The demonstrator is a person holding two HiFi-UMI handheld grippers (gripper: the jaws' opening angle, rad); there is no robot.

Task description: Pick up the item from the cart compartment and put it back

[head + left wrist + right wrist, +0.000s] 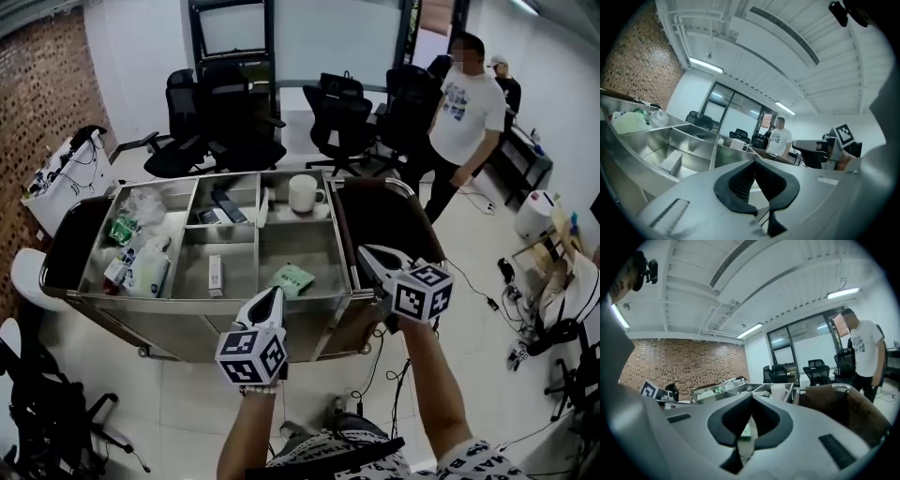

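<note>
The steel cart (206, 302) has several open compartments. A green packet (293, 278) lies flat in the front right one. My left gripper (274, 292) hovers over the cart's front rim, just left of the packet, its jaws shut and empty (754, 161). My right gripper (366, 251) is above the cart's right edge, to the right of the packet and apart from it. Its jaws are shut with nothing in them (751, 396); the green packet (746, 430) shows beyond them.
A white mug (303, 192) stands in the back right compartment, a small white box (215, 275) in the front middle one, bags and packets (136, 248) on the left. A brown bag (384, 216) hangs on the cart's right end. A person (464, 112) and office chairs (234, 122) stand behind.
</note>
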